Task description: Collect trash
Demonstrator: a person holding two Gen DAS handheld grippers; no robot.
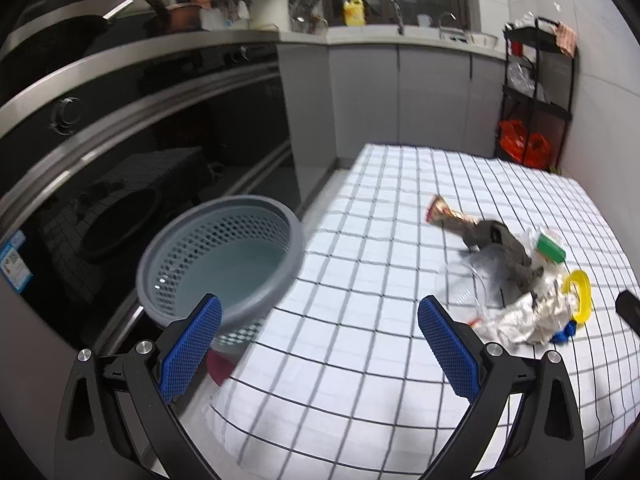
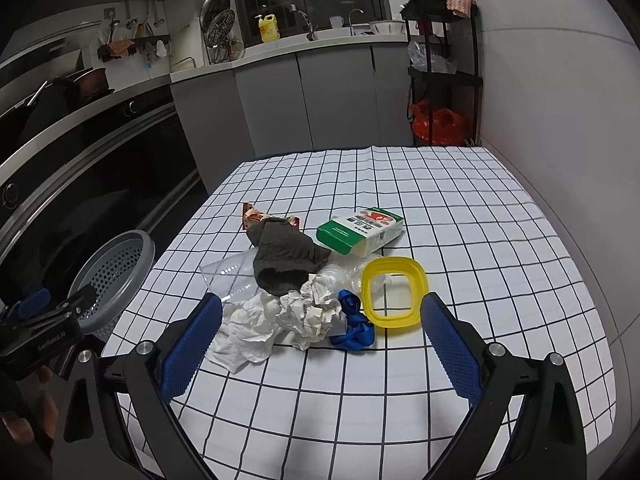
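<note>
Trash pile (image 2: 320,276) heaped mid-tabletop (image 2: 480,220), directly ahead of right gripper (image 2: 320,344); fingers (image 2: 192,344) spread wide, empty. Left gripper (image 1: 320,348) likewise wide, empty, beside grey basket (image 1: 220,256) off left tabletop edge. Right hand judged nearer.

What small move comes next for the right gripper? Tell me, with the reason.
Probably ease the right gripper forward and down onto the crumpled white paper. Its jaws stand open and empty, the paper is the nearest piece of the pile, and the grey basket waits off the table's left edge.
</note>
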